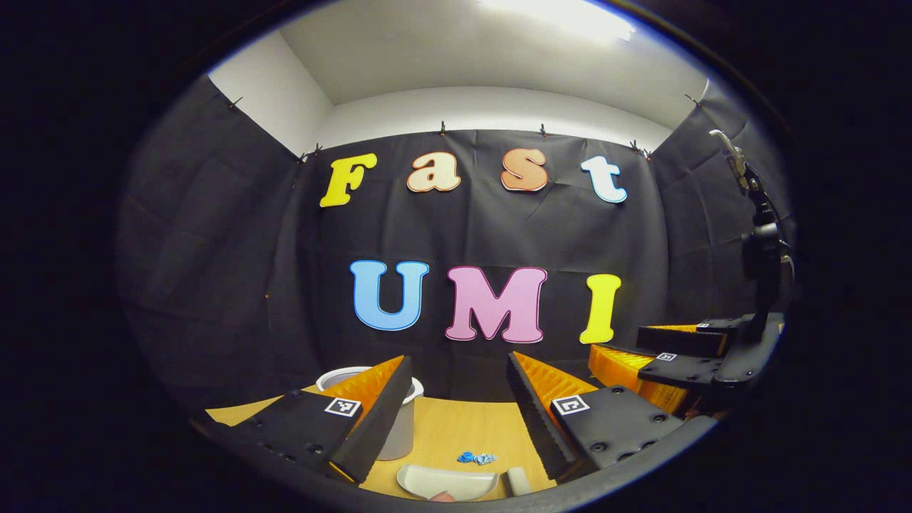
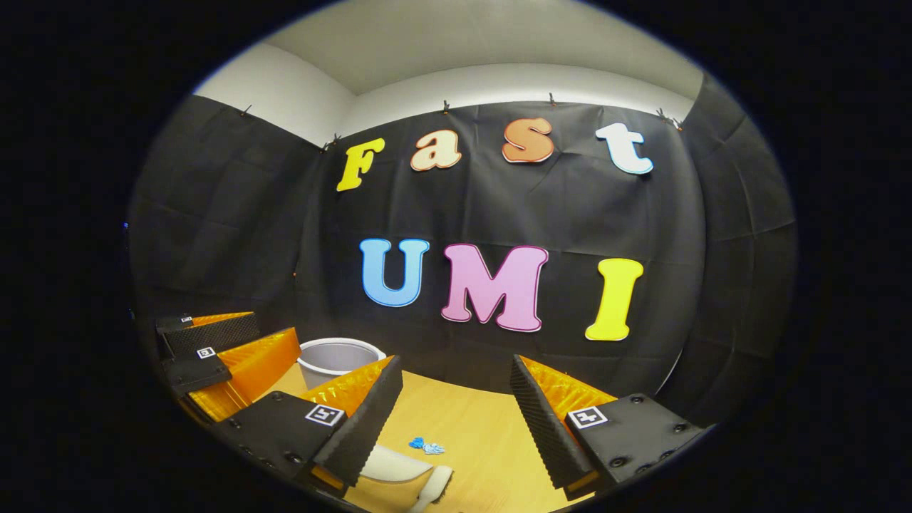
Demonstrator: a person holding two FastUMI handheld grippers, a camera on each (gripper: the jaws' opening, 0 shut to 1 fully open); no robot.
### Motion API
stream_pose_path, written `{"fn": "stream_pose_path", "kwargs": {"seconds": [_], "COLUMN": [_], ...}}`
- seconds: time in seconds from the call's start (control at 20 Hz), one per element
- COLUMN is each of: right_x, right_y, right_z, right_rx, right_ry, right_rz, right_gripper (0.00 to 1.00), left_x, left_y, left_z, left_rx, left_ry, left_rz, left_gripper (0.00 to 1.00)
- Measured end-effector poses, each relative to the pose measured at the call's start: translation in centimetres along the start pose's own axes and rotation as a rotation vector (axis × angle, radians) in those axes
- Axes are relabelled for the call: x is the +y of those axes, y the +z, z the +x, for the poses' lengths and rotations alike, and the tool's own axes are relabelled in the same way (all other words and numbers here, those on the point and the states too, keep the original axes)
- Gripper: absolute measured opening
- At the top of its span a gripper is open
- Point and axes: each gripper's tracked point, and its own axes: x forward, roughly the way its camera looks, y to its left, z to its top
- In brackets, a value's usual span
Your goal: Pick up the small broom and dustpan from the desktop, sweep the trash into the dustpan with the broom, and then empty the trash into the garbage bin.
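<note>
You're looking at a desktop showing a matt, pale wood grain. The garbage bin is reading as smooth, light plastic, and the dustpan is giving off the same smooth plastic sheen. The trash is appearing crumpled, like paper or foil. The booth wall is hanging as matt, creased cloth.

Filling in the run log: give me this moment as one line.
stage: before pickup | left gripper: open, empty | right gripper: open, empty | broom, dustpan, trash: on desk | bin: upright
</note>
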Motion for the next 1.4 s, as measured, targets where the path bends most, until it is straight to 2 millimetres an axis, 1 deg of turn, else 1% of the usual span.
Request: {"fn": "stream_pose_path", "kwargs": {"seconds": [0.25, 0.4, 0.65, 0.8, 1.05, 1.2, 1.3, 1.4], "right_x": [3.0, 3.9, 3.4, 3.2, 3.2, 3.3, 2.7, 2.2], "right_y": [0.3, 0.6, 0.2, -0.2, 0.5, 0.5, 0.5, 0.1], "right_z": [0.8, 0.8, 0.6, 0.5, 0.1, -0.4, -0.9, -1.3], "right_rx": [-0.006, -0.013, -0.004, 0.01, -0.005, -0.001, 0.0, 0.011], "right_ry": [0.074, 0.093, 0.076, 0.064, 0.053, 0.043, 0.02, -0.008], "right_rz": [-0.003, -0.008, -0.007, -0.003, -0.005, -0.003, -0.011, -0.025], "right_gripper": [0.99, 0.99, 0.98, 0.98, 0.99, 0.98, 0.98, 0.98], "left_x": [1.6, 2.1, 2.2, 2.2, 1.8, 2.0, 1.9, 1.4], "left_y": [-0.7, -0.5, -1.3, -0.7, -0.6, -0.8, -1.1, -1.7], "left_z": [-1.2, -1.4, -1.3, -1.2, -1.2, -1.7, -2.1, -2.2], "left_rx": [0.009, 0.007, 0.029, 0.014, 0.009, 0.01, 0.01, 0.012], "left_ry": [0.043, 0.06, 0.06, 0.054, 0.039, 0.043, 0.03, -0.012], "left_rz": [0.033, 0.021, 0.001, -0.001, -0.018, -0.016, -0.03, -0.035], "left_gripper": [0.8, 0.8, 0.8, 0.8, 0.8, 0.8, 0.8, 0.8]}}
